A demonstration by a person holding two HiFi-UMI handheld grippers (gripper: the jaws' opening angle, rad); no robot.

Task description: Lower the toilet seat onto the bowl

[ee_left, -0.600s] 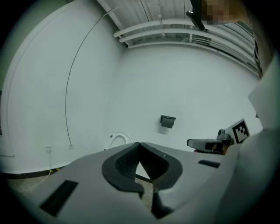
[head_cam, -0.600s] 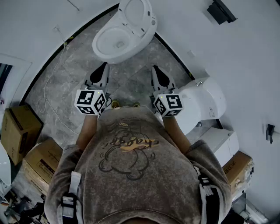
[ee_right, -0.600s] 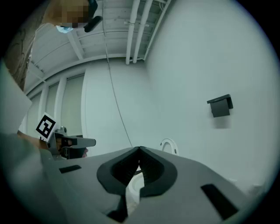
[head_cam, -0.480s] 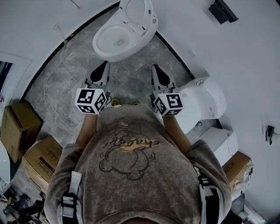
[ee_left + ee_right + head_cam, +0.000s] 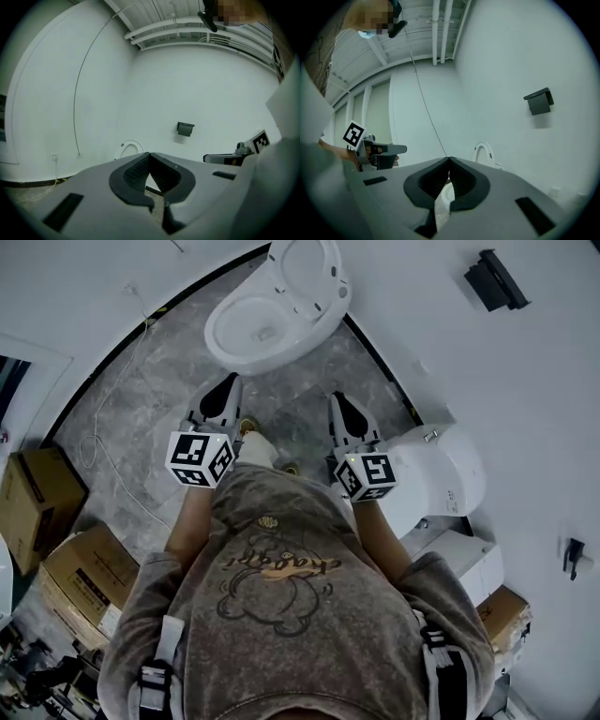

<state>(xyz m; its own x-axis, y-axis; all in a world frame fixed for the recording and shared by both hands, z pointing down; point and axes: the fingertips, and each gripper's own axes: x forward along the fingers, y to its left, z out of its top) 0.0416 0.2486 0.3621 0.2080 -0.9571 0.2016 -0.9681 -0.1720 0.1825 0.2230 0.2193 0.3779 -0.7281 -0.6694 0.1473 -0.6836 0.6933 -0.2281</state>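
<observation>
Two grey handheld grippers, the left gripper (image 5: 228,382) and the right gripper (image 5: 337,399), hang side by side in front of the person (image 5: 281,587), each with its jaws pressed together on nothing. Ahead of them, well apart, the white ceramic toilet bowl (image 5: 246,334) stands on the grey marbled tile floor (image 5: 141,399). Its white oval toilet seat (image 5: 305,266) is raised, leaning back toward the white wall (image 5: 422,296).

You hold your left gripper (image 5: 228,382) and right gripper (image 5: 337,399) out in front of you, side by side but apart, both pointing forward. Each one has its jaws shut tight with nothing between them. Neither touches anything.
</observation>
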